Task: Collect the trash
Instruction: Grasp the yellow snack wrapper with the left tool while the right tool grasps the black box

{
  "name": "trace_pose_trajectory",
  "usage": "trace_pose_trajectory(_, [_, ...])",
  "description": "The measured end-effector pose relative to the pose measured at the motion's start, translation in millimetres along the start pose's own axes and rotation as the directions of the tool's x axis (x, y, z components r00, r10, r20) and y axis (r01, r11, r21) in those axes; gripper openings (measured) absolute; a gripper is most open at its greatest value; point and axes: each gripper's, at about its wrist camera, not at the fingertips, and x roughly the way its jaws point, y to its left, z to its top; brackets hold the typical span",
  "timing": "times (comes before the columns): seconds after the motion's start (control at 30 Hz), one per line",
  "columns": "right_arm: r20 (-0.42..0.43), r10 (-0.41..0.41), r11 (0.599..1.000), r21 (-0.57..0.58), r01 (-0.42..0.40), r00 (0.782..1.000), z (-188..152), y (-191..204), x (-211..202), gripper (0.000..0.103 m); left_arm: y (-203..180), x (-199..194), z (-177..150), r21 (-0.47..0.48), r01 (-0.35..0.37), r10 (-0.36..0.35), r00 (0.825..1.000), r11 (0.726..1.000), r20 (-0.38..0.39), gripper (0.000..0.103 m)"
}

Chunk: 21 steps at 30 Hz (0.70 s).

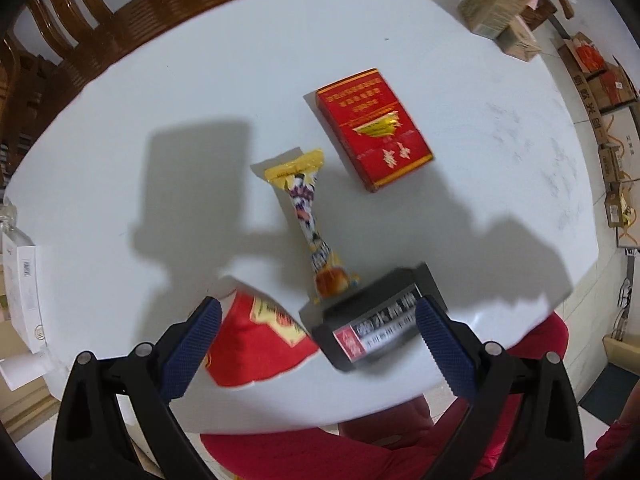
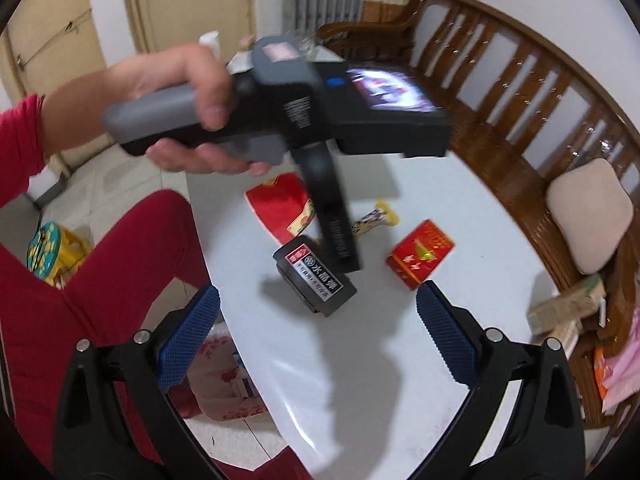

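Between the spread, empty left tongs (image 1: 318, 344) on the white tabletop (image 1: 160, 92) lie one black box (image 1: 376, 320) and one torn red wrapper (image 1: 256, 344). Just beyond lie one twisted snack wrapper (image 1: 308, 216) and one red box (image 1: 374, 128). Right tongs (image 2: 318, 332), also spread and empty, hover above the black box.

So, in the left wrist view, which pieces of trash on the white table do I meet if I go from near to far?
Black box and red torn wrapper lie nearest, about level, → yellow twisted snack wrapper → red cigarette pack.
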Motion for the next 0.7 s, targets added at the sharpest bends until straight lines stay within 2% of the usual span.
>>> trace_pose_trajectory(0.23, [-0.087,0.104,0.991,-0.072,-0.11,0.991,-5.2,12.8,61.3,0.096,7.5,23.3,17.3,-0.021,0.034,-0.035,0.999,0.999,-0.025,0.095])
trace_pose_trajectory(0.37, [-0.115,0.148,0.984,-0.083,-0.158,0.982,-7.4,10.7,92.0,0.096,8.9,32.0,25.9,-0.024,0.048,-0.049,0.998,0.999,-0.034,0.087])
trace_pose_trajectory(0.53, [-0.116,0.156,0.978,-0.124,-0.17,0.981,-9.1,12.0,118.5,0.096,11.7,42.8,35.1,-0.035,0.06,-0.062,0.997,0.998,-0.053,0.082])
trace_pose_trajectory(0.6, [-0.121,0.141,0.979,-0.132,-0.157,0.983,-8.7,9.0,128.8,0.096,12.9,46.8,38.2,-0.039,0.066,-0.068,0.996,0.997,-0.058,0.078])
trace_pose_trajectory(0.7, [-0.126,0.136,0.98,-0.132,-0.152,0.983,-9.1,3.5,141.7,0.096,16.1,53.1,42.5,-0.046,0.073,-0.076,0.995,0.996,-0.066,0.059])
